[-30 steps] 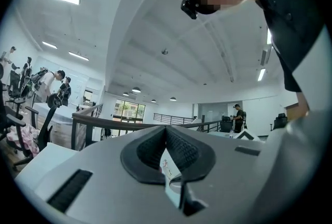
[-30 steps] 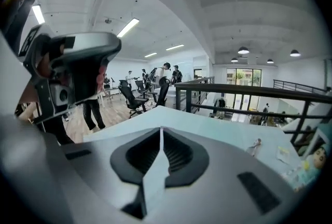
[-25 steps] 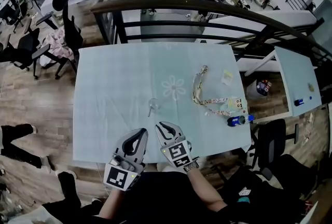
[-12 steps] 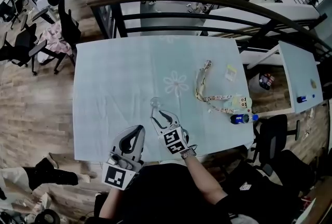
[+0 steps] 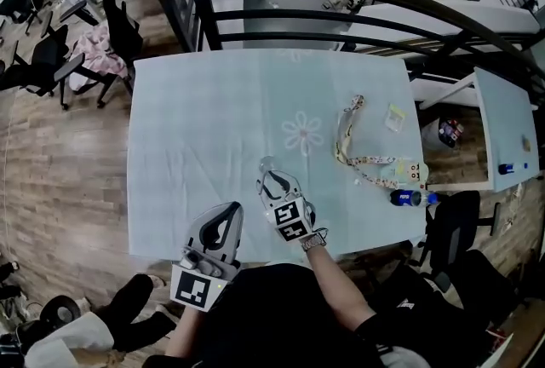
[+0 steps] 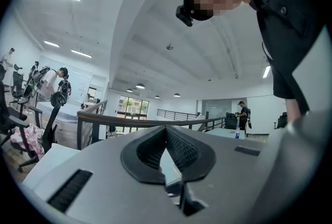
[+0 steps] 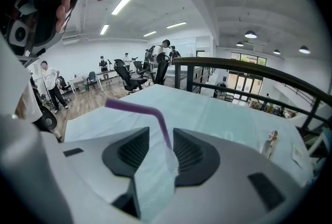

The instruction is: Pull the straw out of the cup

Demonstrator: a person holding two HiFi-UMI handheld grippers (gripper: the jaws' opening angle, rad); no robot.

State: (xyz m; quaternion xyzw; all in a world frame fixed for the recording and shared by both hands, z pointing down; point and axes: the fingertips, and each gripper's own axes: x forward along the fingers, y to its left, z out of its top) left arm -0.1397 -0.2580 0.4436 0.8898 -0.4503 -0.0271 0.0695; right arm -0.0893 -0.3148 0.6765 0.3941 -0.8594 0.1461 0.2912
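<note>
On the pale green flower-printed tabletop point(image 5: 187, 119), the right gripper point(image 7: 162, 140) has its jaws spread wide, having just been opening. Between them stands the clear plastic cup point(image 7: 153, 186), unclamped. The left gripper point(image 6: 166, 129) hovers at the tabletop's near edge, its jaws together at the tips and empty. The bent purple straw point(image 7: 129, 107) sits in the cup, rising between the right jaws.

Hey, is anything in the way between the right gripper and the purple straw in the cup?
Nothing visible. The right gripper, whose jaws have just been opening, has the purple bent plastic straw between its open jaws, rising from the clear plastic cup; the straw is not yet gripped.
</note>
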